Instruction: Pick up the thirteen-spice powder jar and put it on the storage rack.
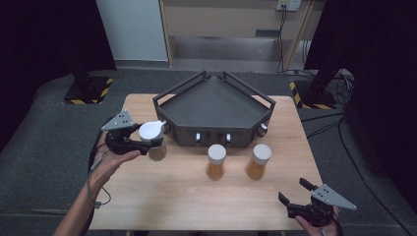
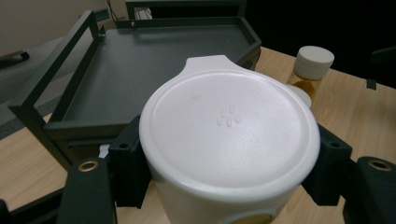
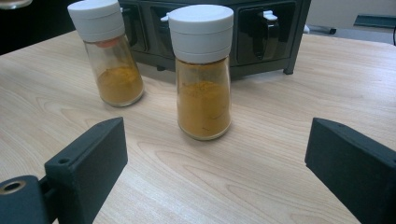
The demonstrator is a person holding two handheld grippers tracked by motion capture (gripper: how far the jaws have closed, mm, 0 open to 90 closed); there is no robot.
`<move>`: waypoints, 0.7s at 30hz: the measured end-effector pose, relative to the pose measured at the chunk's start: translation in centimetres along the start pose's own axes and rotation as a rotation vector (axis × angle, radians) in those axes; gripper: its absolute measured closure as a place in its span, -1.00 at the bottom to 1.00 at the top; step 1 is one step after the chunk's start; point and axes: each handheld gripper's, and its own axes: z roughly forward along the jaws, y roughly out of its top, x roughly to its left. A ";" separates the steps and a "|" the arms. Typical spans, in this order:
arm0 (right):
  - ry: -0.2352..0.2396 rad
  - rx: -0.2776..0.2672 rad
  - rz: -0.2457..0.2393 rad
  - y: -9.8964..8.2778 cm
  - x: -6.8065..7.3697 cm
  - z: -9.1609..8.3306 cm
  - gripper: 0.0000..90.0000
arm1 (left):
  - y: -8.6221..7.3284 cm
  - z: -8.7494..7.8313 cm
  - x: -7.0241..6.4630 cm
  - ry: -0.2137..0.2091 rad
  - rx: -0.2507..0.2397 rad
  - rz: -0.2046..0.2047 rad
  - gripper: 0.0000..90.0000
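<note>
Left hand (image 1: 112,160) sits at the left-centre of the high view, palm up under the left gripper (image 1: 147,140), forearm running in from the bottom-left corner, gripper pointing right toward the tray. Its jaws are clamped on a spice jar (image 1: 153,140), one black pad on each side just under the cap. Held jar is at the left-centre of the frame, off the table (image 1: 162,196), just beside the tray's left front corner. In the left gripper view the jar's white lid (image 2: 229,128) takes up the centre: round, smooth, small tab at the top edge, a few tiny raised dots near the middle; a bit of amber content shows at the bottom edge. Dark grey tray (image 1: 216,105) with raised rails sits at the upper centre. Right gripper (image 1: 297,196) rests low in the bottom-right corner of the high view, jaws apart, nothing between them, pointing up-left. Two more jars (image 1: 216,161) (image 1: 258,161) stand upright on the wood in front of the tray, white caps, orange-yellow powder filling the lower part of the glass; the right gripper view shows them in its upper middle.
</note>
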 end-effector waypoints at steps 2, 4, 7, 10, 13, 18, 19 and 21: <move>0.001 -0.001 0.000 0.0 0.0 0.0 -0.87 | 0.5 0.2 0.1 -0.001 0.001 0.002 -0.34; 0.003 -0.003 0.002 0.0 -0.1 -0.1 -0.87 | 1.3 0.6 0.3 0.003 0.000 0.007 -0.34; 0.004 -0.006 0.004 -0.1 -0.1 -0.1 -0.87 | 2.8 1.4 0.8 0.004 -0.002 0.003 -0.34; 0.006 -0.005 0.006 -0.1 -0.2 -0.1 -0.87 | 3.6 2.0 1.0 0.017 -0.001 0.003 -0.34; 0.007 -0.004 0.009 -0.1 -0.2 -0.1 -0.87 | 4.6 2.6 1.3 0.033 0.004 -0.001 -0.34; 0.008 -0.005 0.012 -0.1 -0.2 -0.1 -0.87 | 6.2 4.0 2.1 0.077 0.009 -0.017 -0.34; 0.008 -0.005 0.012 -0.1 -0.2 -0.1 -0.87 | 6.2 4.0 2.1 0.077 0.009 -0.017 -0.34; 0.008 -0.005 0.012 -0.1 -0.2 -0.1 -0.87 | 6.7 4.5 2.4 0.093 0.010 -0.030 -0.34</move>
